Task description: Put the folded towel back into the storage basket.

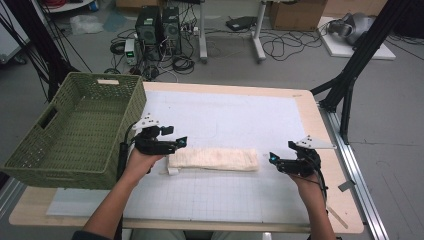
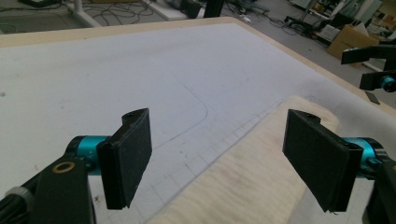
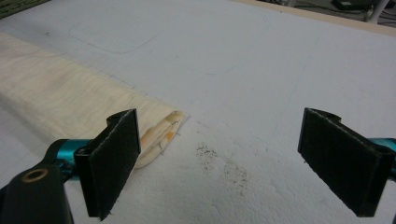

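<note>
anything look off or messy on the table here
Mostly tidy. The folded towel lies flat between both open claws. The odd bits: dark specks scattered on the white mat near the towel's end, and the green basket overhanging the table's left edge.

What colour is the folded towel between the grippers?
Cream, off-white; the folded towel shows best in the right gripper view, where its end has faint orange marks.

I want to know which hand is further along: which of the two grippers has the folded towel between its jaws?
The left gripper: its open jaws straddle the folded towel end. The right gripper is open beside the other end, over bare mat.
</note>
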`<state>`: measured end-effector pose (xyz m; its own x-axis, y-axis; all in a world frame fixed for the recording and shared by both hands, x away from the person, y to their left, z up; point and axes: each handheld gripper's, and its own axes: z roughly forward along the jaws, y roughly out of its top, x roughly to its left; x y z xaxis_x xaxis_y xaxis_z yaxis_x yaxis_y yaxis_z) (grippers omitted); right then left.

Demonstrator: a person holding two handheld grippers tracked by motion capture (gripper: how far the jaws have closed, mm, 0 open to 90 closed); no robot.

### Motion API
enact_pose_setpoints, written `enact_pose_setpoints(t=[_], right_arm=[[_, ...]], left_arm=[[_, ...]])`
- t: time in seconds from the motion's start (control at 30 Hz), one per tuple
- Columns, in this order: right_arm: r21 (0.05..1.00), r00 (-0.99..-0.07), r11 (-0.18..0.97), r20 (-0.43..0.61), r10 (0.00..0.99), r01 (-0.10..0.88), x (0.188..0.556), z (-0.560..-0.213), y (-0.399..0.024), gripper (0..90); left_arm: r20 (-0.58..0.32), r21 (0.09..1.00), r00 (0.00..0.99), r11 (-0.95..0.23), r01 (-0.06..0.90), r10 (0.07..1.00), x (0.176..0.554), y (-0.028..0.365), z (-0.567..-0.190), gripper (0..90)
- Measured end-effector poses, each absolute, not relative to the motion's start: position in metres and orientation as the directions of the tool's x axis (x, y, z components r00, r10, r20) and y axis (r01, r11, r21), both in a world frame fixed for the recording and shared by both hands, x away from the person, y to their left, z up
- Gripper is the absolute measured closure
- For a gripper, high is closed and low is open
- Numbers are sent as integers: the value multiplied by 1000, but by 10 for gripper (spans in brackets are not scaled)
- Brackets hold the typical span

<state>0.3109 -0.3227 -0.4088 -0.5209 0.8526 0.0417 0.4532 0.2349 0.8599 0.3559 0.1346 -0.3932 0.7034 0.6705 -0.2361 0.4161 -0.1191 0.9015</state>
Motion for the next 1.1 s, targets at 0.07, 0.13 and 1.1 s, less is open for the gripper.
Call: enact_pose_setpoints(t=[0.07, 0.13, 1.1], right_arm=[[861, -523, 235, 43, 851, 452, 311, -409, -321, 124], [859, -527, 236, 46, 849, 454, 311, -409, -320, 124], [851, -549, 241, 65, 833, 466, 313, -413, -315, 124]], left_arm=[[-224, 902, 711, -135, 410, 667, 359, 129, -391, 264], [-217, 901, 712, -144, 410, 668, 363, 124, -389, 277], [-234, 834, 840, -343, 432, 489, 373, 59, -410, 292]])
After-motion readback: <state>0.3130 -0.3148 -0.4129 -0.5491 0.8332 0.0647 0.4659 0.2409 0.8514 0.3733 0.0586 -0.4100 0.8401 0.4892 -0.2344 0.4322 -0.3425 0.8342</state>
